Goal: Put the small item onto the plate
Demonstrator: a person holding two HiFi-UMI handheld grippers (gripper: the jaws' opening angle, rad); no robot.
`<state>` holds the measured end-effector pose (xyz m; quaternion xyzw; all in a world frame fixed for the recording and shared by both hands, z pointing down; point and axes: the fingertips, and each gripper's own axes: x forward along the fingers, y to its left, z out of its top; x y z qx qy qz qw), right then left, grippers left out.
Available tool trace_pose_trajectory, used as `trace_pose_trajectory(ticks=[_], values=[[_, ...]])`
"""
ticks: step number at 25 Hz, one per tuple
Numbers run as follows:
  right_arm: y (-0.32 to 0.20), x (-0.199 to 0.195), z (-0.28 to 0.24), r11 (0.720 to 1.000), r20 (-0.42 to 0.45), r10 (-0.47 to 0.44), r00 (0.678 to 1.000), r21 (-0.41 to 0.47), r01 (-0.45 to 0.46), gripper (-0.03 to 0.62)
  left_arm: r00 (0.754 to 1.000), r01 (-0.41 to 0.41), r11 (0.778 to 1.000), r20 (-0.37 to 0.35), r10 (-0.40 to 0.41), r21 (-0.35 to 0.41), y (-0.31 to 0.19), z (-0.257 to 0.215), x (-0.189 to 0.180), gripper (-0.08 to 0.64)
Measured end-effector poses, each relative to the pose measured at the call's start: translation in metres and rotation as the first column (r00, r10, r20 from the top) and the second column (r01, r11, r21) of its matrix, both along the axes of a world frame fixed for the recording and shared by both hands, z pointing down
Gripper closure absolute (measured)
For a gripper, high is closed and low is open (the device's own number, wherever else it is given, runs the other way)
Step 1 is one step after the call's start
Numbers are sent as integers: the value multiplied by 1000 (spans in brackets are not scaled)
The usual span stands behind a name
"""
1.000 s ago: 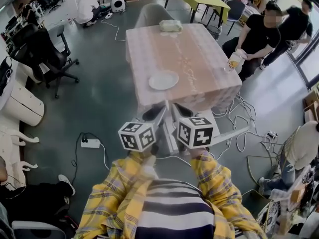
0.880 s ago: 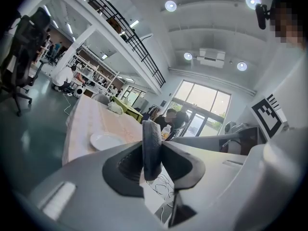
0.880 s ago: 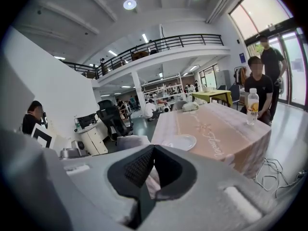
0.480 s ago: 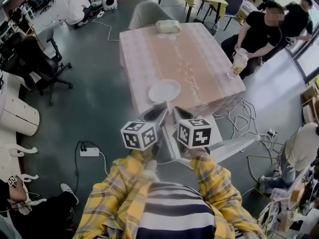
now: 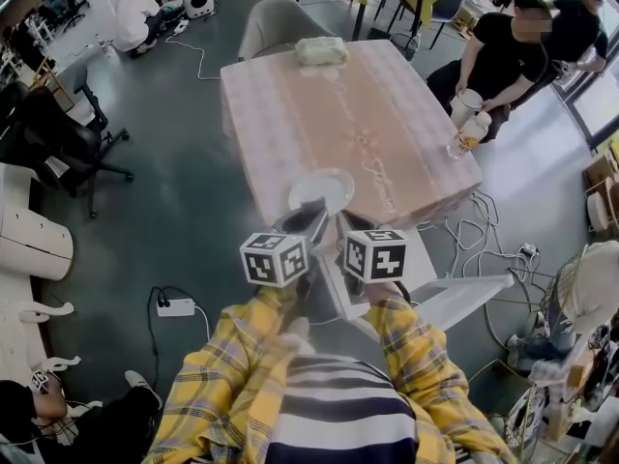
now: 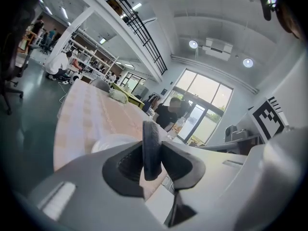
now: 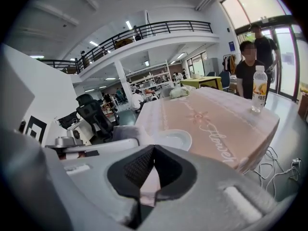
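A white plate lies on the pink-clothed table, close to its near edge. Both grippers hover side by side just short of that edge. In the left gripper view, a small dark flat disc stands on edge between the jaws, and my left gripper is shut on it. The plate shows just beyond those jaws. My right gripper is shut with nothing in it, its pads meeting at the tips, and the plate lies ahead of it.
A drink bottle stands at the table's right corner beside a seated person in black. A pale bundle lies at the far end. A white chair is below right. A grey chair and cables are around.
The table and plate have come nearer to both grippers, and the plate now lies just beyond the jaws. Both grippers keep their state.
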<state>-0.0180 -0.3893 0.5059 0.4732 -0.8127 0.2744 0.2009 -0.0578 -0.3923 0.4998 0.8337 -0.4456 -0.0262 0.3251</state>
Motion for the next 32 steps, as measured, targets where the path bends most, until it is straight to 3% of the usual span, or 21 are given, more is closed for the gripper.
trace_pose_trajectory(ticks=[7, 11, 16, 29, 32], values=[[-23, -10, 19, 1000, -31, 11, 999, -24, -11, 594, 1000, -26, 999, 5, 27, -33, -27, 15, -2, 462], [-35, -8, 28, 999, -48, 12, 999, -38, -14, 594, 998, -38, 999, 43, 39, -38, -41, 23, -3, 461], [-41, -8, 35, 998, -45, 10, 999, -55, -12, 594, 993, -72, 997, 92, 76, -42, -54, 29, 0, 460], [-48, -9, 41, 997, -19, 6, 1000, -77, -8, 594, 992, -94, 988, 68, 102, -121, -63, 45, 7, 460], [-49, -10, 43, 997, -13, 8, 1000, -82, -9, 594, 985, -117, 984, 112, 132, -136, -63, 50, 9, 460]])
